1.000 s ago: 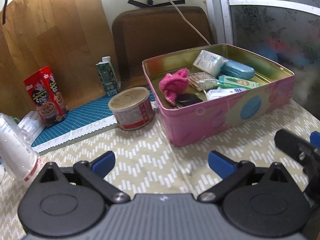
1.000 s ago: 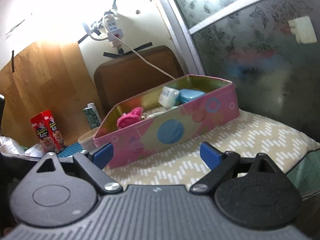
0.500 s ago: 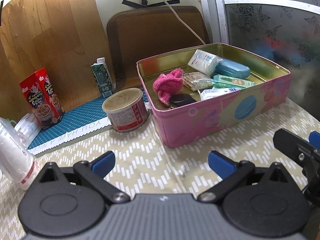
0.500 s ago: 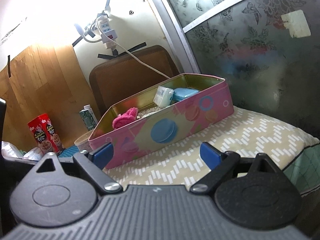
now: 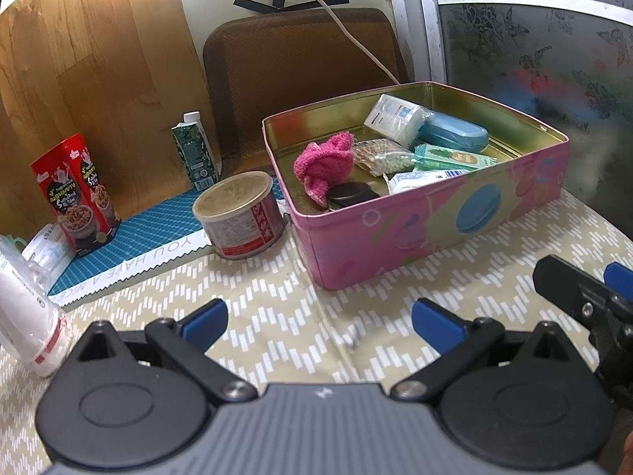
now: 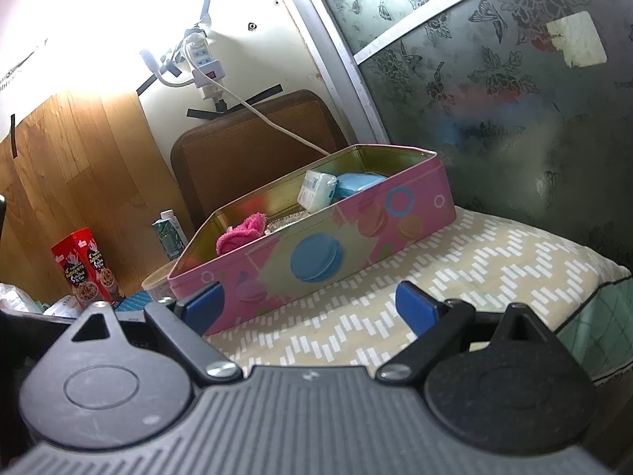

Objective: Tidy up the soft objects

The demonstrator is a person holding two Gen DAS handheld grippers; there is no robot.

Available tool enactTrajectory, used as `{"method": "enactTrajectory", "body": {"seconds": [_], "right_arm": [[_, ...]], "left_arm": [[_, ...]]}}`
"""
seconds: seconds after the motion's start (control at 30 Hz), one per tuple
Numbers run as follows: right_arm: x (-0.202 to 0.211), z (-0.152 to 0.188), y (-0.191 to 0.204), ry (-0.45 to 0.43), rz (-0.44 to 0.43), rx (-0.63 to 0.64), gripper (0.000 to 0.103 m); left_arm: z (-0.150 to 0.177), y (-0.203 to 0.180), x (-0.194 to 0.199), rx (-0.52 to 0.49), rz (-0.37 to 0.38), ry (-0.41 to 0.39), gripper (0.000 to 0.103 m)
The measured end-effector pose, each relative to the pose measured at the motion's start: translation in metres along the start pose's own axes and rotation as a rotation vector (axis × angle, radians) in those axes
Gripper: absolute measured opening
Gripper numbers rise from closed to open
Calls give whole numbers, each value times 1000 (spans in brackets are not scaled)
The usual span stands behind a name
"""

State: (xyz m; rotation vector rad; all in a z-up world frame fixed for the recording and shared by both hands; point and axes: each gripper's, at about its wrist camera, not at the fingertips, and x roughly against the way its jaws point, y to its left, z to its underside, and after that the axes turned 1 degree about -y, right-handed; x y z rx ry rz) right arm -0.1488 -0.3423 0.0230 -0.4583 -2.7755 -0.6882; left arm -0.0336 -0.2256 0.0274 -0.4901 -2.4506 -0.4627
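Note:
A pink tin box [image 5: 435, 217] [image 6: 316, 253] stands on the patterned tablecloth. Inside lie a crumpled pink cloth [image 5: 326, 164] [image 6: 241, 233], a white tissue pack [image 5: 395, 116] [image 6: 316, 192], a blue case [image 5: 453, 132] [image 6: 356, 182], a bag of beads [image 5: 381, 156], a green packet [image 5: 451, 158], a white tube [image 5: 423, 178] and a black disc [image 5: 350, 194]. My left gripper [image 5: 320, 320] is open, low over the cloth in front of the box. My right gripper [image 6: 308, 304] is open too, near the box's front wall, and shows at the right edge of the left wrist view.
A round can [image 5: 239, 213] sits left of the box, with a green carton [image 5: 196, 156], a red snack box [image 5: 75, 190] and a blue patterned mat [image 5: 130, 233] behind it. A clear plastic cup [image 5: 23, 308] lies at far left. A brown chair back [image 5: 304, 79] stands behind.
Both grippers have drawn slightly back and to the right, so the box sits a little farther left in each view. Nothing was grasped or released.

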Motion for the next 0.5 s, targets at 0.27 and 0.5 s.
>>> {"method": "enactTrajectory", "body": {"seconds": [0.27,0.5], "right_arm": [[-1,1,-1,1,2,-2,95],[3,-1,4,-16,10,10,95]], "left_arm": [[1,0,1,2,40,-14,103],[3,15,10,38,84,-56,103]]}}
